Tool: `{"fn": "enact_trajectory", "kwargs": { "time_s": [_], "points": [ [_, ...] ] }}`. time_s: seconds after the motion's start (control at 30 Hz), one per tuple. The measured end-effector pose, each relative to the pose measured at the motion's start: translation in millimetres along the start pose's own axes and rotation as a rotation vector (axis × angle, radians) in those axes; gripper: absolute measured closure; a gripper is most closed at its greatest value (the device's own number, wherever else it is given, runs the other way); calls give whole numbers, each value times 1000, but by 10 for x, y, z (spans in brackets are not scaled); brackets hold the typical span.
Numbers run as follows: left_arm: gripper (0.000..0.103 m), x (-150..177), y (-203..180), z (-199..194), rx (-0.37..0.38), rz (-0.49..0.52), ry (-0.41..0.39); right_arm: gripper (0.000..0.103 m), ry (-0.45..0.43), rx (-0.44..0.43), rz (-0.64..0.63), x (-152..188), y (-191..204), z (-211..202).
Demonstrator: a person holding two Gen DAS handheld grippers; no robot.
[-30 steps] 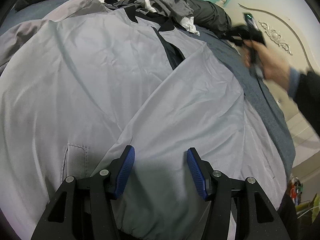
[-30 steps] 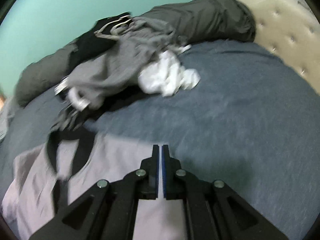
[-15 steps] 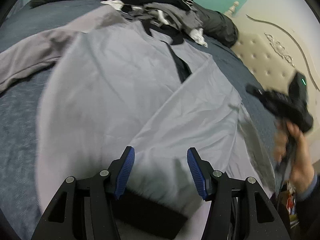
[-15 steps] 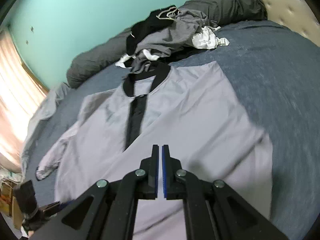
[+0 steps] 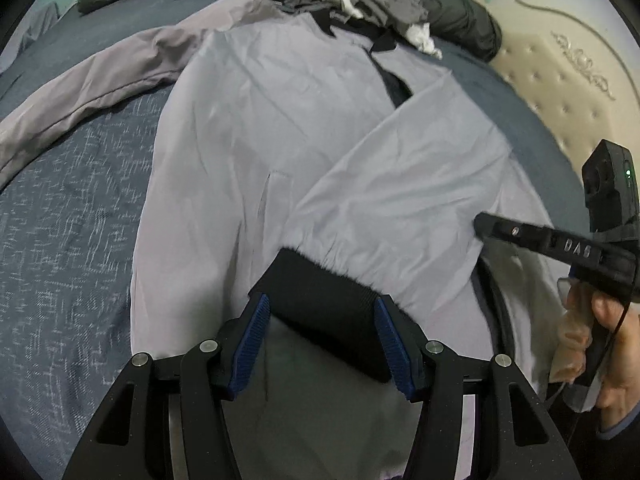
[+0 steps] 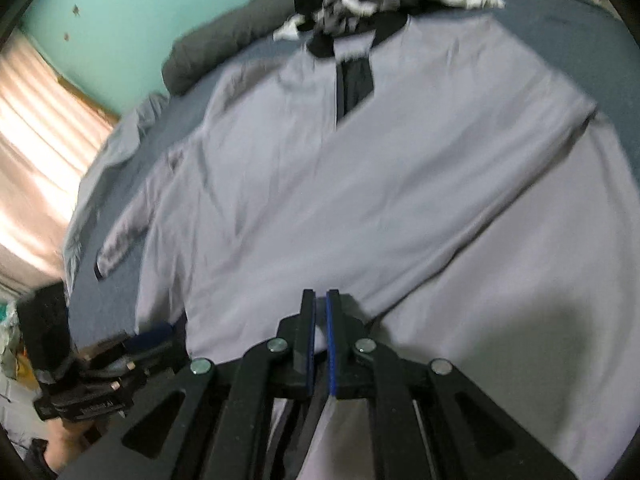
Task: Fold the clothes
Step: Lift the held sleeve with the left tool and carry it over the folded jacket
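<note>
Left gripper (image 5: 322,334), jaws spread wide, now brackets the black ribbed cuff (image 5: 320,300) of a sleeve (image 5: 400,196) folded across the grey jacket (image 5: 248,120) on the blue bed (image 5: 60,208); half a second ago the cuff lay nearer. Right gripper (image 6: 320,344) (jaws nearly shut) pinches grey fabric; which edge is hidden. One sleeve (image 5: 84,92) lies unfolded.

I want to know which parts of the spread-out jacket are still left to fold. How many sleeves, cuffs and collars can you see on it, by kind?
Sleeves: 2, one folded across the front, one stretched out sideways
Black cuffs: 2
Black collar: 1
Total: 5
</note>
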State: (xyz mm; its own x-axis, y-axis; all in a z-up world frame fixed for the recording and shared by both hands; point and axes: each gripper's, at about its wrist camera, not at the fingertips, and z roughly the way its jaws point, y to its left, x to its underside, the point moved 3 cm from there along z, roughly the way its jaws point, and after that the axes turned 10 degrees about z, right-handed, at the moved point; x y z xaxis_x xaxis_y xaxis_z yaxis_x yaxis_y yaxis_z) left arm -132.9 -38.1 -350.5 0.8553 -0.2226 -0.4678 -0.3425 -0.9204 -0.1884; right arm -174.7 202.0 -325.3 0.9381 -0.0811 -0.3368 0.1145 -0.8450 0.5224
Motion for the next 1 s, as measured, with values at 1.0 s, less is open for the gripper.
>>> {"fn": "enact_trajectory", "kwargs": {
  "time_s": [1.0],
  "points": [
    [41,462,3574,-1414,-228,-785,-236,76,-170,-103,7,-114,-60,-280]
  ]
}}
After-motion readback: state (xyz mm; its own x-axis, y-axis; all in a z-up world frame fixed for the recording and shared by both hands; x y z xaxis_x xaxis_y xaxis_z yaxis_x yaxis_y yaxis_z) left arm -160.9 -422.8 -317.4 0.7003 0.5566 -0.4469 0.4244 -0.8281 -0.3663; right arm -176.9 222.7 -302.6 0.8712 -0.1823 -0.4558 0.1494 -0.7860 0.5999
